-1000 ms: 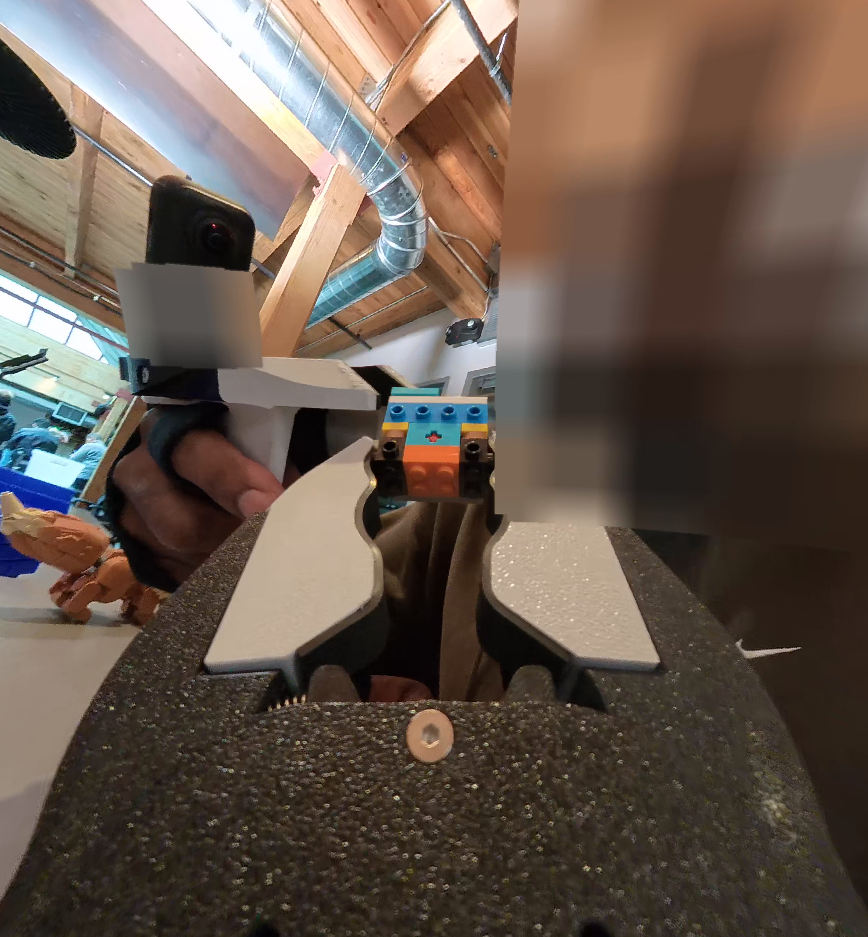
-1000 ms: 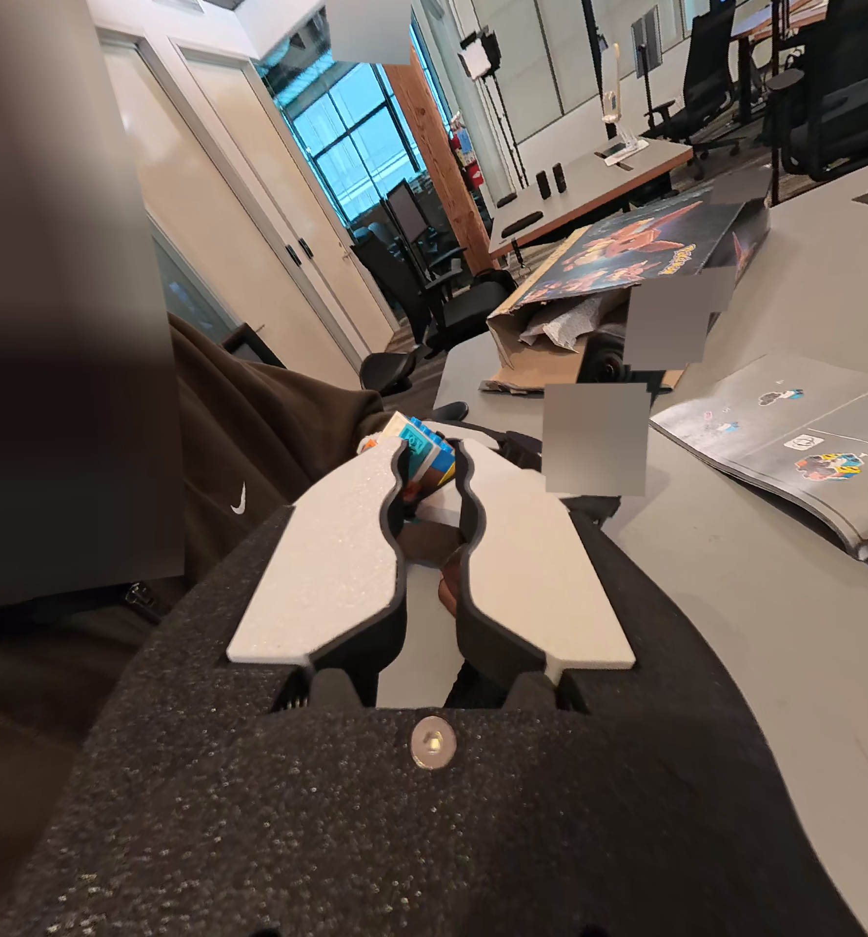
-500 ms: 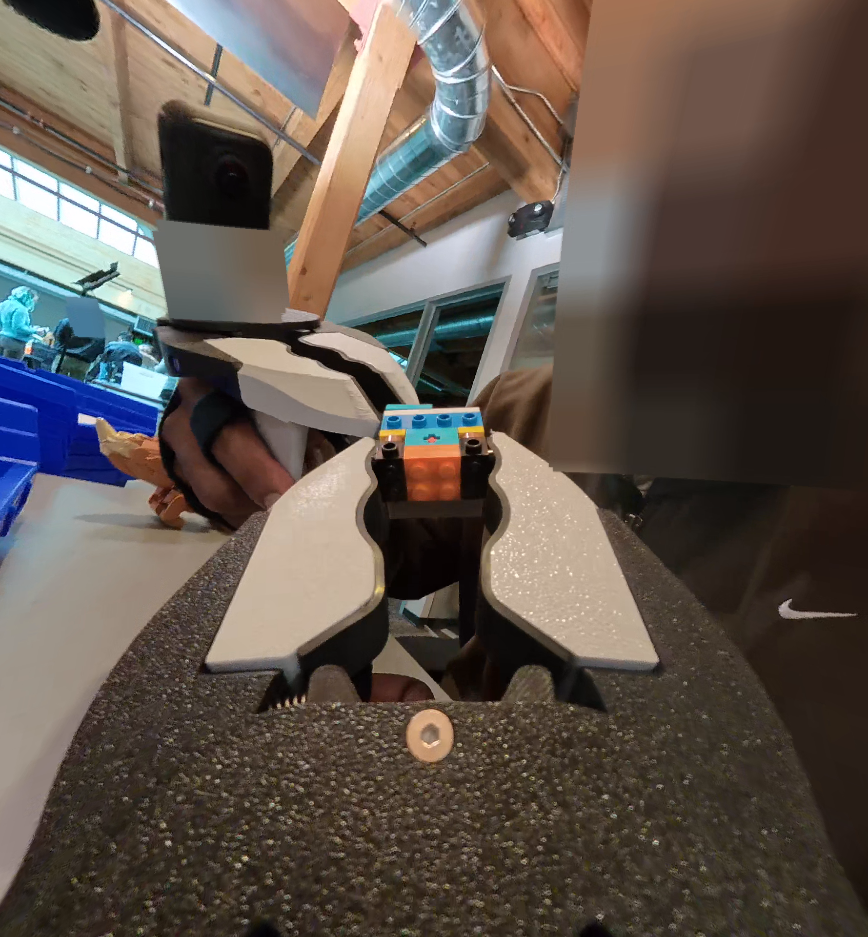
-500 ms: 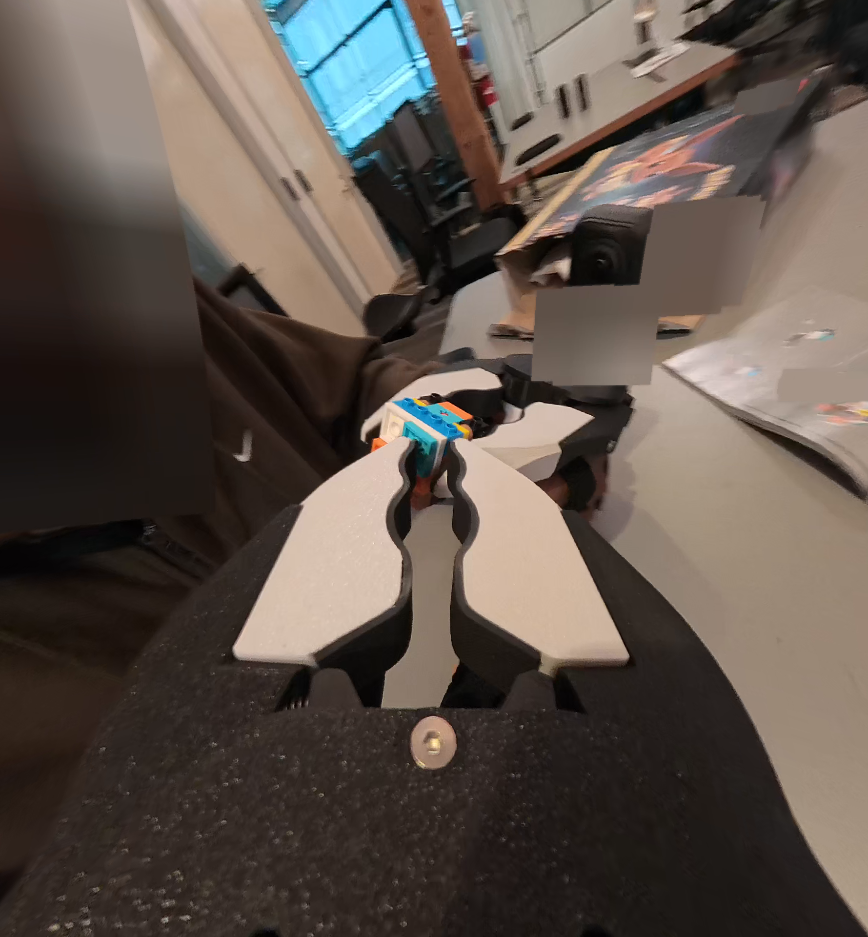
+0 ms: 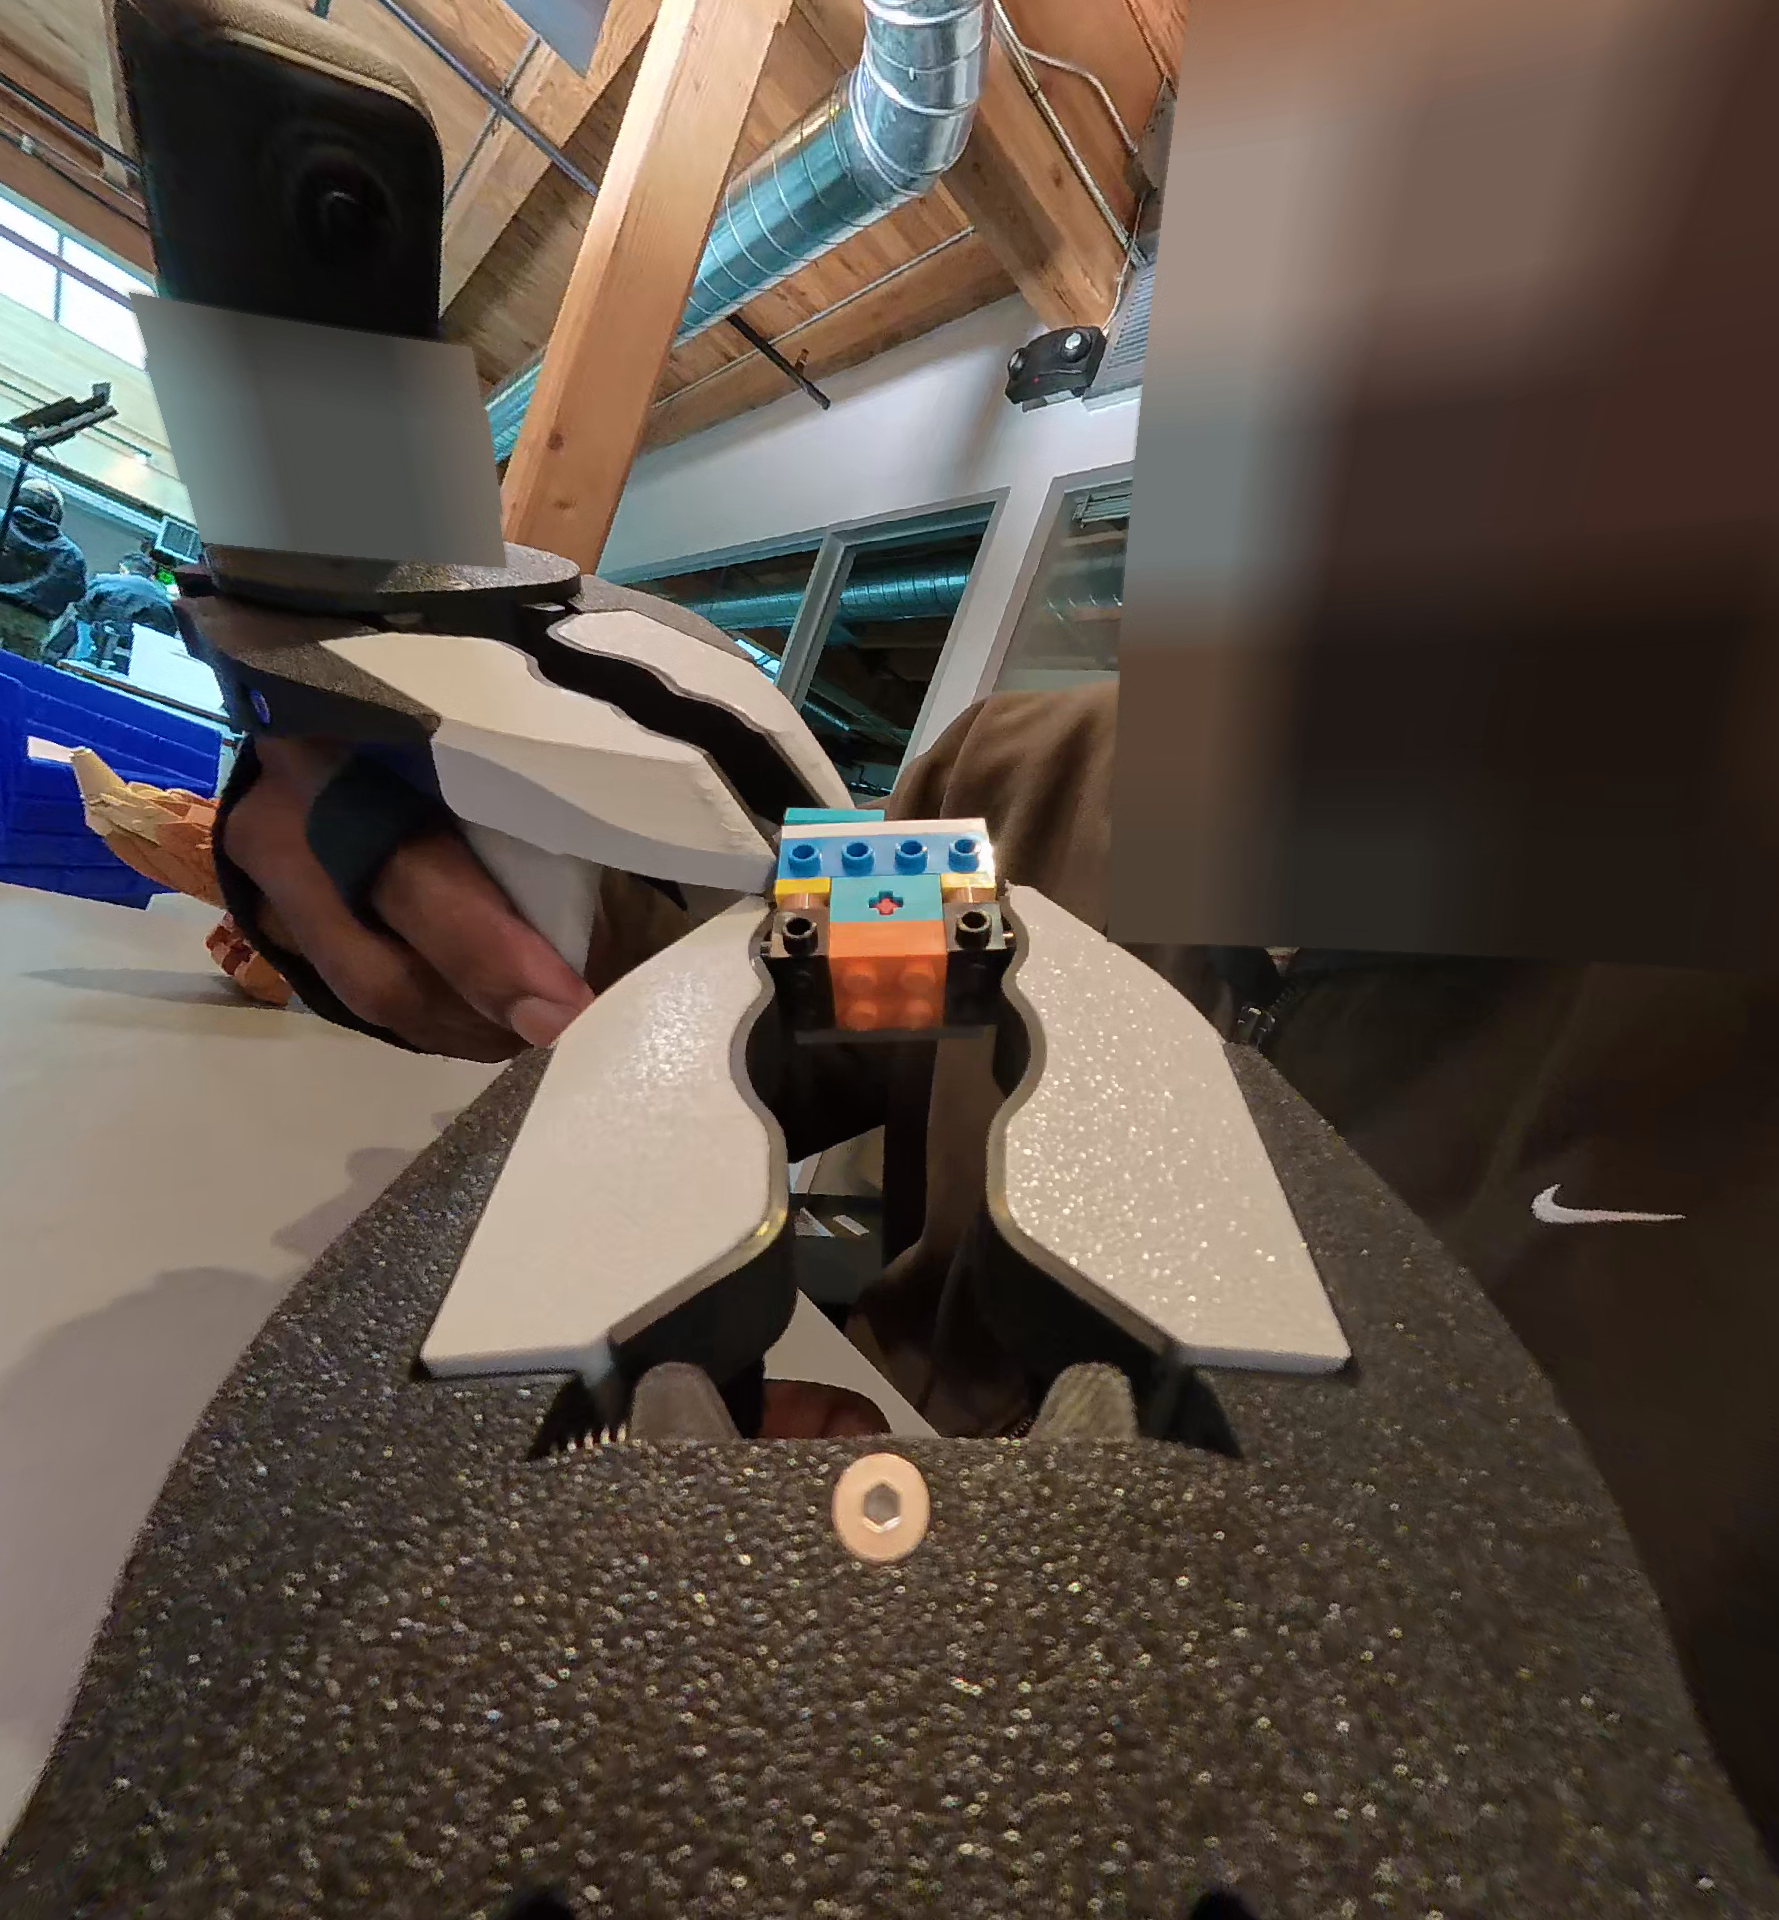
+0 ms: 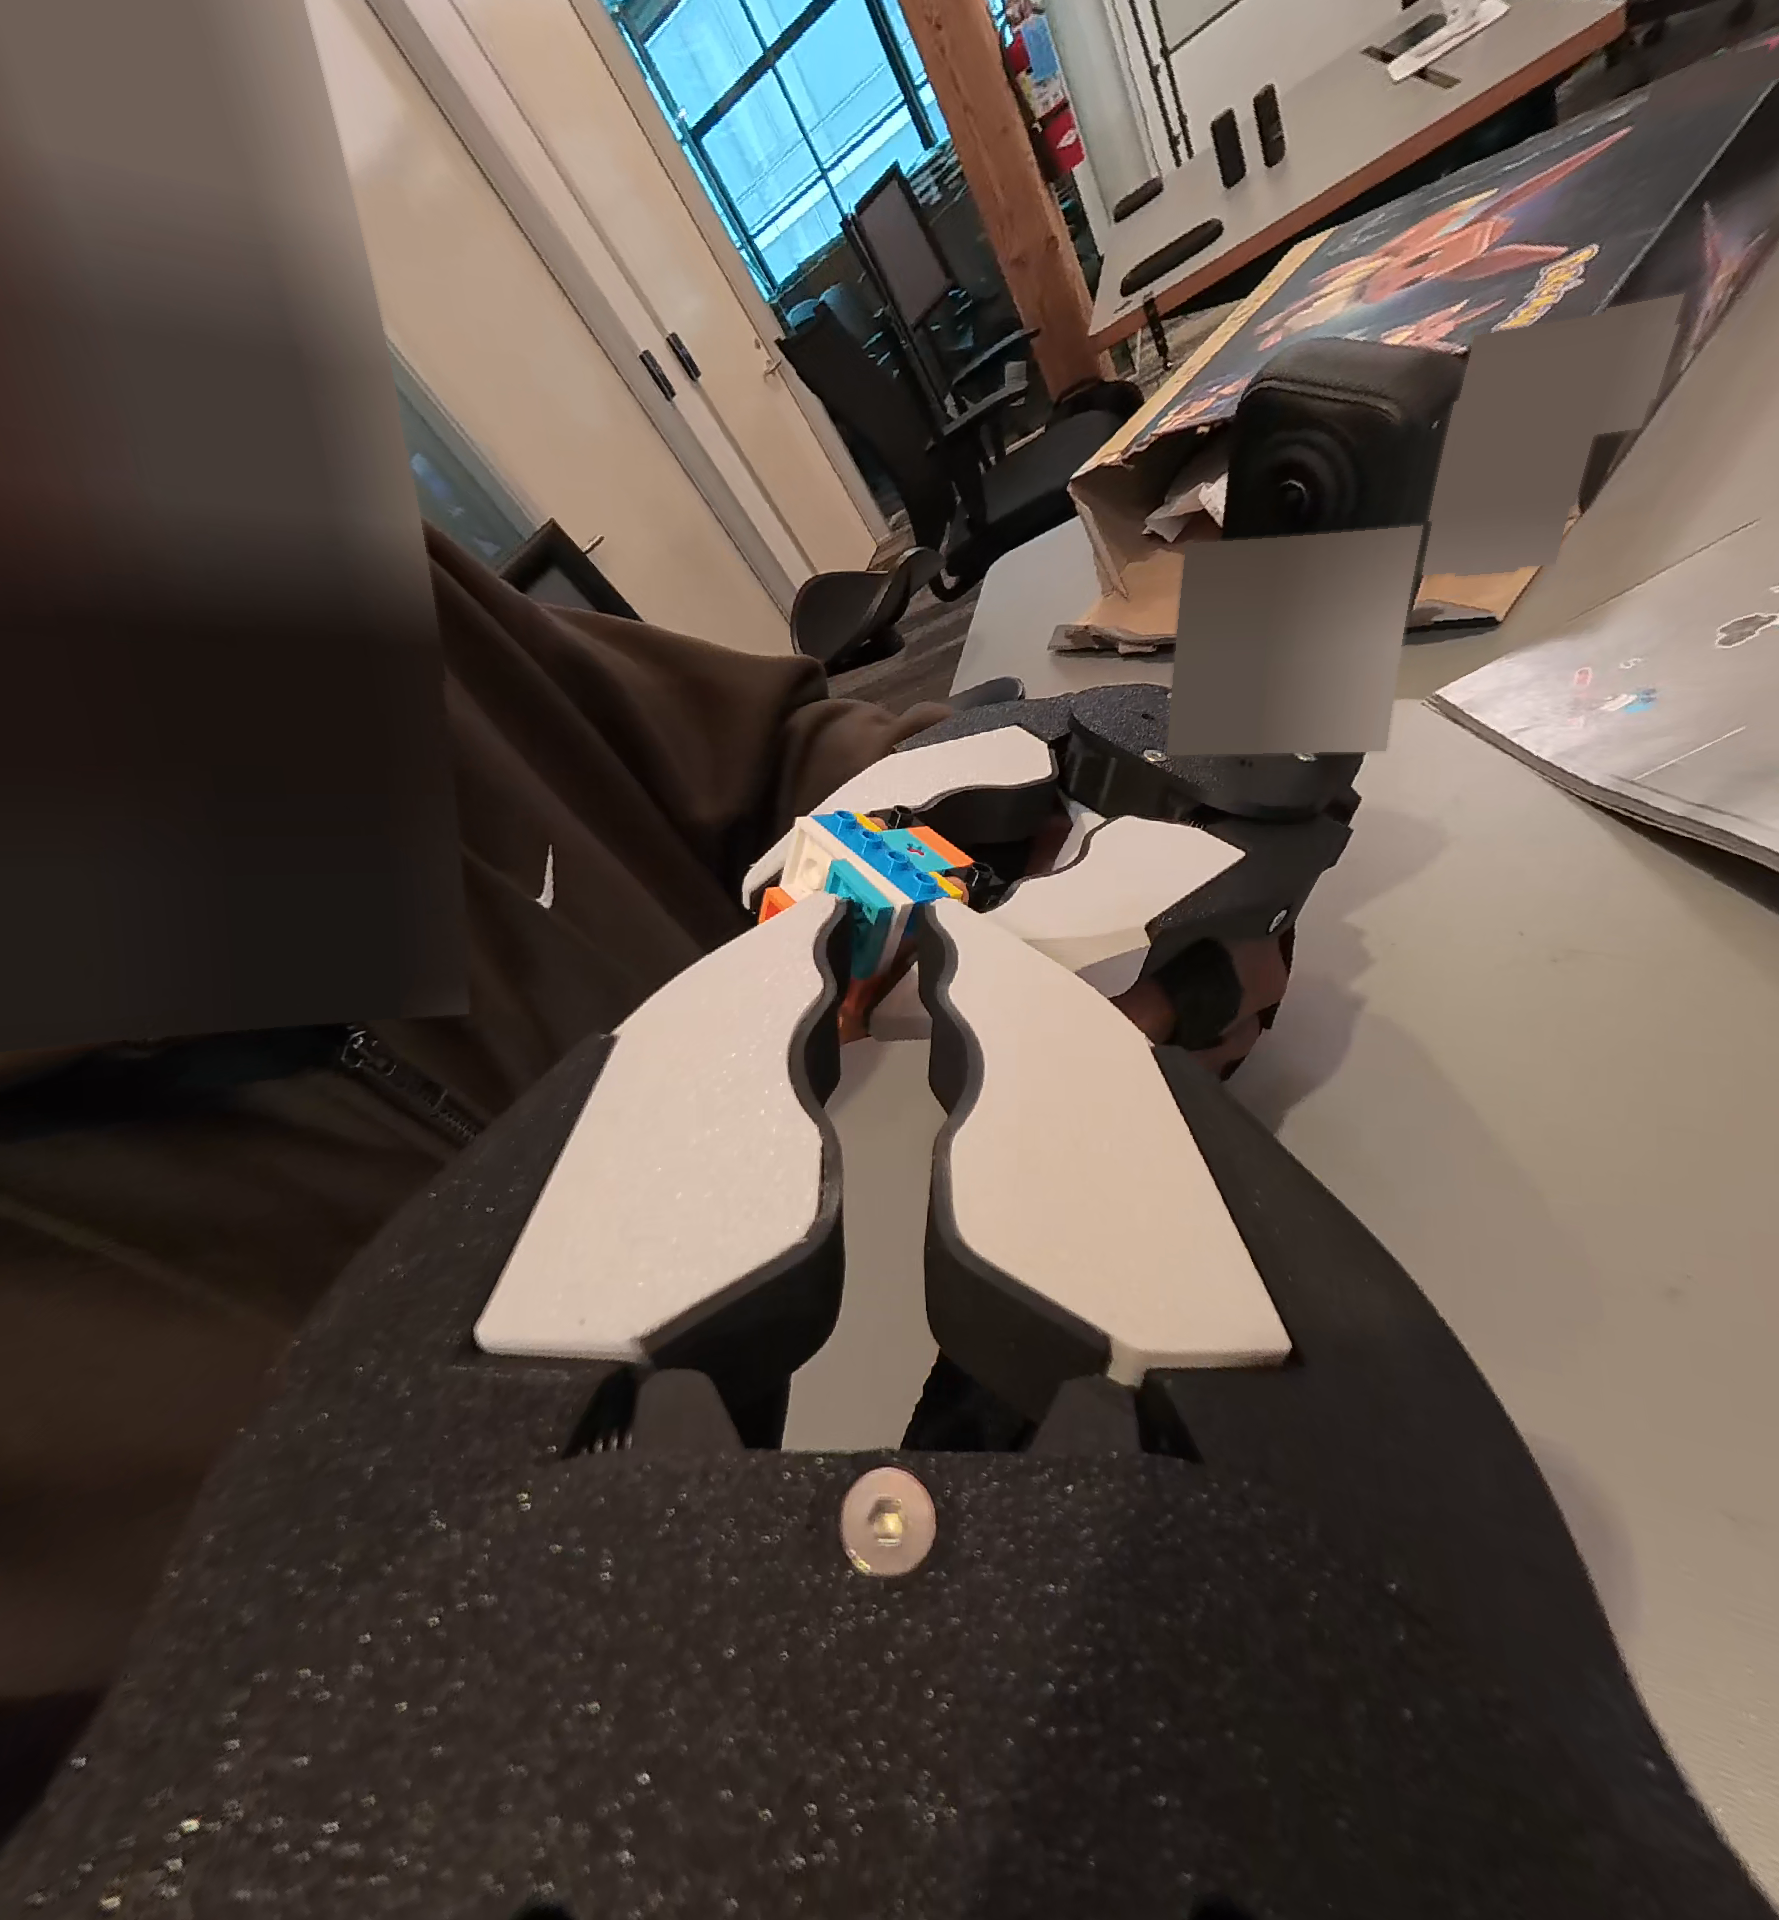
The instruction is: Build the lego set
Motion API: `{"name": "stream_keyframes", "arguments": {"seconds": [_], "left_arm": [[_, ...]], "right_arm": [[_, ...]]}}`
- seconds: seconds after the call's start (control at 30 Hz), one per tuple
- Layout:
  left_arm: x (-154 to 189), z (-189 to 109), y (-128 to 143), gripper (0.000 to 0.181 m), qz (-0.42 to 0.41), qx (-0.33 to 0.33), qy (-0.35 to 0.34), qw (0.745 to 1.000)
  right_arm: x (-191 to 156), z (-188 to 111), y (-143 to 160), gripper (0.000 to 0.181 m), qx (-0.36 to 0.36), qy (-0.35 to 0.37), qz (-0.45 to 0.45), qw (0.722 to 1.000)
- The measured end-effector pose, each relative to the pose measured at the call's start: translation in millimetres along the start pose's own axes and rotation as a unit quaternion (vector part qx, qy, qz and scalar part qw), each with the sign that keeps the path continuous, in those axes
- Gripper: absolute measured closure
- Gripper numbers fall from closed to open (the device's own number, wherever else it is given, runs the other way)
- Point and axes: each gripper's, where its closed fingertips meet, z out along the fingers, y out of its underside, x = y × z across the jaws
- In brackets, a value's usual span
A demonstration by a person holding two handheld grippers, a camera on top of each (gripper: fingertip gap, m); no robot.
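Note:
A small lego assembly [image 5: 885, 971] of black, orange, teal, blue and white bricks is held in the air over the table edge. My left gripper [image 5: 887, 935] is shut on its black sides. My right gripper [image 5: 802, 836] comes in from the upper left and touches the assembly's blue and white top. In the right wrist view, my right gripper [image 6: 880, 920] is shut on the teal and white end of the assembly [image 6: 880, 857]. The left gripper's white fingers [image 6: 1124, 888] hold the assembly from the far side.
A grey table [image 6: 1487, 1143] lies below. On it are an open instruction booklet [image 6: 1695, 727], a torn lego box [image 6: 1487, 291], an orange and tan lego model [image 5: 152, 842] and blue bins [image 5: 23, 748]. A person in a brown jacket [image 6: 604, 779] sits close behind the assembly. My left and right fingertips are right by each other.
Both grippers have swung and tilted together with the assembly. The right gripper has come closer to the left one and now clamps the assembly's teal and white end. The left grip is unchanged.

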Motion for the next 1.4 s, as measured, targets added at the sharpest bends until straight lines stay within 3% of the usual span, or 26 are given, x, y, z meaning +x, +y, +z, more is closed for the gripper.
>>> {"name": "stream_keyframes", "arguments": {"seconds": [0.8,1.0,1.1,1.23,1.4], "left_arm": [[-5.2,-0.6,9.3,0.143,-0.007,-0.027,-0.014,1.000],[-6.7,-0.8,-4.7,0.143,0.014,0.029,-0.016,0.999],[-6.4,-4.9,-12.5,0.143,0.004,0.058,-0.009,0.998],[-6.4,-10.8,-23.2,0.143,-0.039,0.103,0.014,0.994],[-5.8,-5.9,-23.6,0.143,-0.088,0.125,0.052,0.987]], "right_arm": [[4.2,-1.4,9.7,0.170,-0.002,-0.039,0.031,0.999],[5.3,-7.7,-3.8,0.175,0.083,-0.030,-0.025,0.996],[4.0,-17.6,-14.7,0.167,0.143,-0.042,-0.026,0.988],[10.6,-25.0,-17.1,0.151,0.169,0.026,-0.116,0.978],[16.4,-8.7,4.6,0.128,0.094,0.131,-0.296,0.942]]}}
